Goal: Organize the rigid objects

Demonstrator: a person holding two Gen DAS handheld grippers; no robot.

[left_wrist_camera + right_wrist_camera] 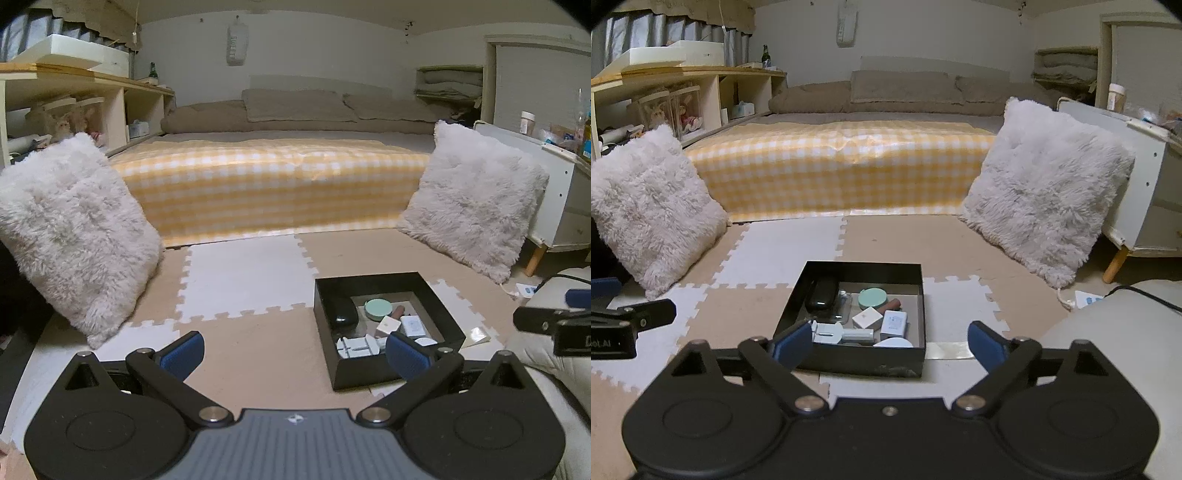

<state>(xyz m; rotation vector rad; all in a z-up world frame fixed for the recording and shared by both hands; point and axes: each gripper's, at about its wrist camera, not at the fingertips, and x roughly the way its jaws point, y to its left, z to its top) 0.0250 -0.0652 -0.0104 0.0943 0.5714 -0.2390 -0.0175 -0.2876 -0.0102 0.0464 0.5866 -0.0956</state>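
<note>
I see left gripper point(293, 350) jaws spread, empty | right gripper point(884, 345) jaws spread, empty | box point(864, 360) on floor mat point(746, 314), filled

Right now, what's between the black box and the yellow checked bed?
Only bare foam floor mats between the black box and the bed; right wrist view shows it.

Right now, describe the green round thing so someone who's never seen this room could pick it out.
On the foam mat before the bed sits an open black box. Toward its far side lies the mint-green disc, next to a reddish-brown tube. It is the only green, round flat item there; its neighbours are white blocks or black.
</note>
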